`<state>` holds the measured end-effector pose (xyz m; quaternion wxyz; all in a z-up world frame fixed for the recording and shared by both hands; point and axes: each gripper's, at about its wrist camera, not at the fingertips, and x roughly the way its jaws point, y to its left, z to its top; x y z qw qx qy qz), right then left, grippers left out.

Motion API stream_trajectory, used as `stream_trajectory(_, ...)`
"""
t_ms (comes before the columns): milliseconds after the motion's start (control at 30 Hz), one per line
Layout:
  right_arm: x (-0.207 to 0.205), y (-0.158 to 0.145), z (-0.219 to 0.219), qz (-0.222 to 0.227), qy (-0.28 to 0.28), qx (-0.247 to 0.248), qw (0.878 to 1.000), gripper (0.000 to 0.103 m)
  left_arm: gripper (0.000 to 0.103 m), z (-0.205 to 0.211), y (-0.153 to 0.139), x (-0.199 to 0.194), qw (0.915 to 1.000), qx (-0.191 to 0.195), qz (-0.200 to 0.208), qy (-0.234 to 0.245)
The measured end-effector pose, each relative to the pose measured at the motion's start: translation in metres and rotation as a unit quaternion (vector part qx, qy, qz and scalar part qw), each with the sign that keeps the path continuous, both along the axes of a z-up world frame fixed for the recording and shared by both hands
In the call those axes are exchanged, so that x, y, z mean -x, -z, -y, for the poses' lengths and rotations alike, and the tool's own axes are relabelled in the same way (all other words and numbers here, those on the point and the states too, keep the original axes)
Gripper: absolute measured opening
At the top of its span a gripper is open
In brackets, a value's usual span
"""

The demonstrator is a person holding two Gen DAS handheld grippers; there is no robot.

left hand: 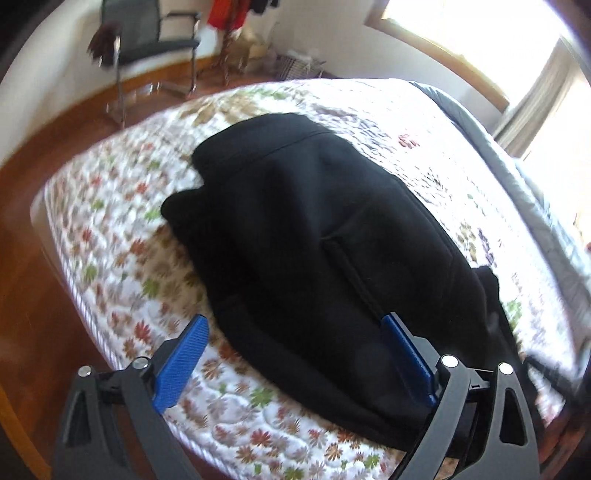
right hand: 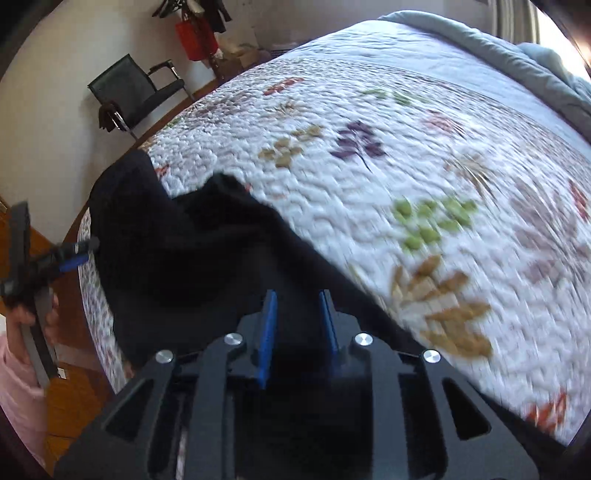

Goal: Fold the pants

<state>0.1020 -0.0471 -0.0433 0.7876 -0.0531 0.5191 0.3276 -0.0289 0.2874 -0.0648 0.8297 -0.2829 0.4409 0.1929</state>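
Observation:
Black pants point(left hand: 306, 236) lie folded in a thick pile on a white quilted bedspread with leaf prints point(left hand: 122, 229). My left gripper point(left hand: 295, 328) is open wide, its blue pads apart over the pile's near edge and holding nothing. In the right wrist view the pants point(right hand: 184, 258) lie at the lower left. My right gripper point(right hand: 297, 295) has its blue pads close together with black fabric between them, so it looks shut on the pants. The left gripper point(right hand: 79, 253) shows at the far left, held by a hand.
The bedspread point(right hand: 406, 166) covers a bed with a grey duvet point(right hand: 498, 48) bunched at its far side. A black chair point(left hand: 147, 37) stands on the wooden floor point(left hand: 29, 295) by the wall. A bright window point(left hand: 480, 33) is at the upper right.

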Motion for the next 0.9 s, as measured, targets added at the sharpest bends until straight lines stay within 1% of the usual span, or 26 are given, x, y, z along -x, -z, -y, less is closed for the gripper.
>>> stream_trajectory(33, 0.012, 0.001, 0.014, 0.0, 0.011, 0.005, 1.0, 0.025, 0.092, -0.004, 0.001, 0.001, 0.9999, 0.013, 0.003, -0.001)
stream_trajectory(67, 0.019, 0.002, 0.025, -0.002, 0.021, 0.008, 1.0, 0.025, 0.088, -0.006, 0.001, 0.002, 0.9996, 0.027, 0.007, -0.001)
stream_trajectory(100, 0.032, 0.003, 0.045, -0.01, 0.039, 0.004, 0.999, 0.025, 0.086, -0.008, 0.002, 0.002, 0.9989, 0.046, 0.011, 0.002)
stream_trajectory(133, 0.039, 0.006, 0.055, -0.017, 0.05, 0.0, 0.999, 0.025, 0.085, -0.008, 0.004, 0.001, 0.998, 0.061, 0.015, 0.003)
stream_trajectory(200, 0.058, 0.009, 0.085, -0.031, 0.079, -0.006, 0.996, 0.026, 0.085, -0.01, 0.008, -0.002, 0.9958, 0.09, 0.019, -0.002)
stream_trajectory(267, 0.073, 0.014, 0.106, -0.035, 0.099, 0.006, 0.994, 0.03, 0.085, -0.01, 0.011, -0.005, 0.9949, 0.098, 0.019, -0.007)
stream_trajectory(300, 0.08, 0.015, 0.114, -0.037, 0.106, 0.013, 0.994, 0.031, 0.085, -0.013, 0.013, -0.006, 0.9936, 0.111, 0.018, -0.012)
stream_trajectory(400, 0.097, 0.022, 0.136, -0.047, 0.126, 0.023, 0.991, 0.031, 0.08, -0.015, 0.007, 0.005, 0.9875, 0.152, 0.039, -0.02)
stream_trajectory(533, 0.107, 0.026, 0.153, -0.054, 0.146, 0.015, 0.988, 0.031, 0.079, -0.017, -0.005, 0.015, 0.9814, 0.179, 0.067, -0.019)
stream_trajectory(567, 0.107, 0.027, 0.155, -0.057, 0.151, 0.009, 0.987, 0.031, 0.079, -0.017, -0.006, 0.015, 0.9808, 0.182, 0.068, -0.018)
stream_trajectory(633, 0.105, 0.029, 0.157, -0.06, 0.157, 0.003, 0.986, 0.031, 0.079, -0.02, -0.003, 0.014, 0.9835, 0.172, 0.051, -0.023)
stream_trajectory(667, 0.104, 0.029, 0.156, -0.059, 0.158, 0.001, 0.986, 0.031, 0.079, -0.022, 0.0, 0.012, 0.9835, 0.173, 0.048, -0.024)
stream_trajectory(733, 0.102, 0.03, 0.156, -0.058, 0.157, -0.001, 0.986, 0.031, 0.077, -0.022, 0.012, 0.004, 0.9807, 0.19, 0.037, -0.026)
stream_trajectory(767, 0.101, 0.03, 0.155, -0.059, 0.157, -0.002, 0.986, 0.032, 0.074, -0.022, 0.017, -0.001, 0.9792, 0.198, 0.034, -0.028)
stream_trajectory(800, 0.1, 0.03, 0.155, -0.058, 0.157, -0.002, 0.986, 0.032, 0.073, -0.022, 0.019, -0.004, 0.978, 0.204, 0.035, -0.028)
stream_trajectory(900, 0.096, 0.032, 0.158, -0.057, 0.159, -0.001, 0.986, 0.033, 0.073, -0.021, 0.02, -0.015, 0.98, 0.194, 0.039, -0.02)
